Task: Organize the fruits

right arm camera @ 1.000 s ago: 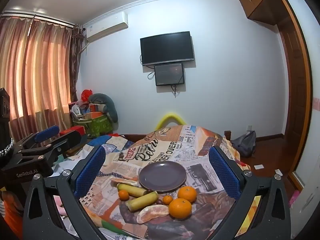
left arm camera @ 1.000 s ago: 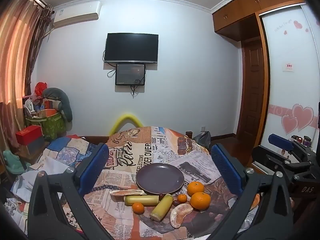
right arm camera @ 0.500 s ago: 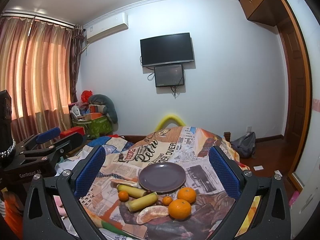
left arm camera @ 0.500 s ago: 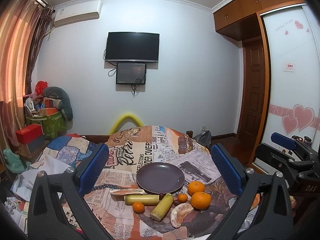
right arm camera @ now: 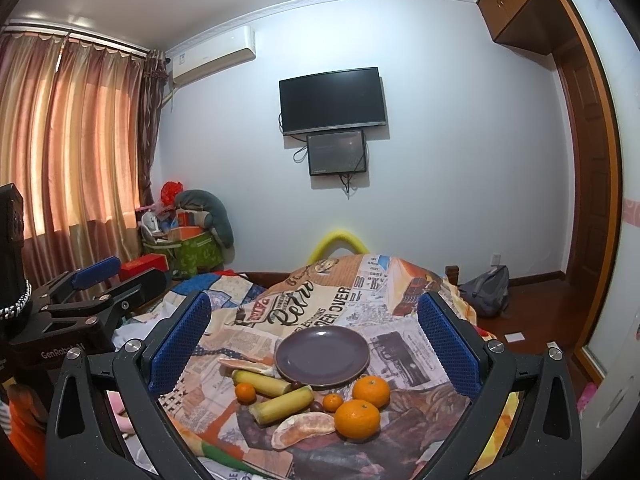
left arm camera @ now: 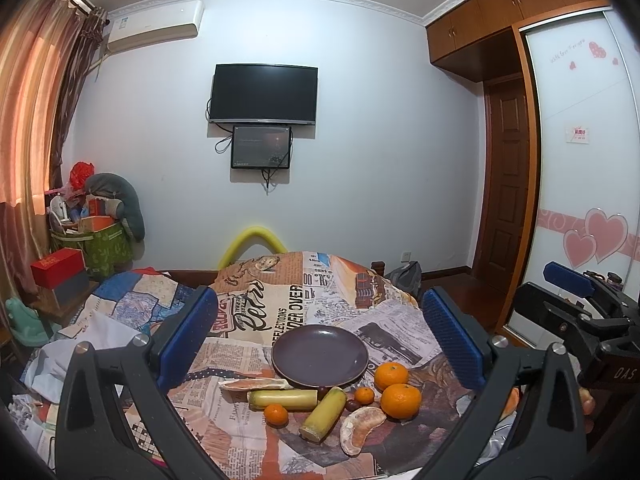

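Observation:
An empty dark purple plate (left arm camera: 320, 355) (right arm camera: 322, 357) sits on a table covered with a newspaper-print cloth (left arm camera: 280, 300). In front of it lie two large oranges (left arm camera: 401, 400) (right arm camera: 357, 419), small tangerines (left arm camera: 276, 415) (right arm camera: 245, 392), two yellow-green cane pieces (left arm camera: 323, 407) (right arm camera: 281, 404) and peeled pomelo wedges (left arm camera: 360, 429) (right arm camera: 303, 429). My left gripper (left arm camera: 320, 336) is open and empty, held back above the fruit. My right gripper (right arm camera: 314, 336) is open and empty, likewise held back. Each gripper shows at the edge of the other's view.
A bed with a patchwork blanket (left arm camera: 120, 312) lies left of the table. A green bin full of clutter (left arm camera: 100, 240) and a red box (left arm camera: 56, 266) stand by the curtain. A backpack (right arm camera: 486, 290) sits on the floor right. A wardrobe (left arm camera: 580, 200) is at the right.
Both views have shifted only slightly; the grippers stay open and the fruit has not moved.

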Available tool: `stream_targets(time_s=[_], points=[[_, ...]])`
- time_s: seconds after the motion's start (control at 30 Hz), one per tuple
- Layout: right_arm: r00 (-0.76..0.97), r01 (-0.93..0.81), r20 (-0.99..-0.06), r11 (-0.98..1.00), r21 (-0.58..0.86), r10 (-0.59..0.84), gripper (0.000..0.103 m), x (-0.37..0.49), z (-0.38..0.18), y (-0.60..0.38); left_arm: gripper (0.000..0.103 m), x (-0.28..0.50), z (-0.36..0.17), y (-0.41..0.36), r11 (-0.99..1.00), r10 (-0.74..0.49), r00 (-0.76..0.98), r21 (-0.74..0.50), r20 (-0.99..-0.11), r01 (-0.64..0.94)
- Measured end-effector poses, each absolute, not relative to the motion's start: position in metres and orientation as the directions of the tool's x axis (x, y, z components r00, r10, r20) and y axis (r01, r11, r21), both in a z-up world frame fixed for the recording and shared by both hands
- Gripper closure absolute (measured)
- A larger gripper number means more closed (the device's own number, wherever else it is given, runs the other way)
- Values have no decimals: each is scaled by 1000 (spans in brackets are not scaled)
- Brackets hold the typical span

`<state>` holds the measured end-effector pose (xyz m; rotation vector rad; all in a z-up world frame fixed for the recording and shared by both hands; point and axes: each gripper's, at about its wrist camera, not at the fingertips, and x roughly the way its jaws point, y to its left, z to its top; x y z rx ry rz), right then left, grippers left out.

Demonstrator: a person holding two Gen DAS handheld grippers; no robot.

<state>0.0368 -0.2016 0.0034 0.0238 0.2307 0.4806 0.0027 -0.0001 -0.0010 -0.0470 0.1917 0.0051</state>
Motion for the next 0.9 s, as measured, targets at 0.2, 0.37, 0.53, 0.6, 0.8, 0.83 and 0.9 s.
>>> stream_targets(time_s=[0.2, 0.37, 0.53, 0.6, 0.8, 0.83, 0.9], points=[[862, -456, -211, 887, 75, 461, 0, 37, 3, -202, 0, 3, -1, -1, 999, 1, 982, -46, -189, -10], [862, -456, -212, 887, 75, 461, 0, 36, 3, -202, 0, 4, -2, 0, 999, 1, 982, -44, -190, -10], [862, -456, -211, 887, 76, 462, 0, 36, 4, -203, 0, 4, -2, 0, 999, 0, 982, -44, -189, -9], [862, -455, -211, 887, 75, 460, 0, 35, 4, -203, 0, 4, -2, -1, 999, 1, 982, -44, -189, -9], [862, -456, -212, 887, 76, 462, 0, 35, 4, -203, 0, 4, -2, -1, 999, 1, 982, -41, -190, -9], [861, -457, -211, 886, 76, 463, 0, 35, 4, -204, 0, 4, -2, -1, 999, 1, 982, -40, -190, -9], [862, -456, -210, 887, 75, 461, 0, 35, 4, -203, 0, 4, -2, -1, 999, 1, 982, -40, -191, -8]])
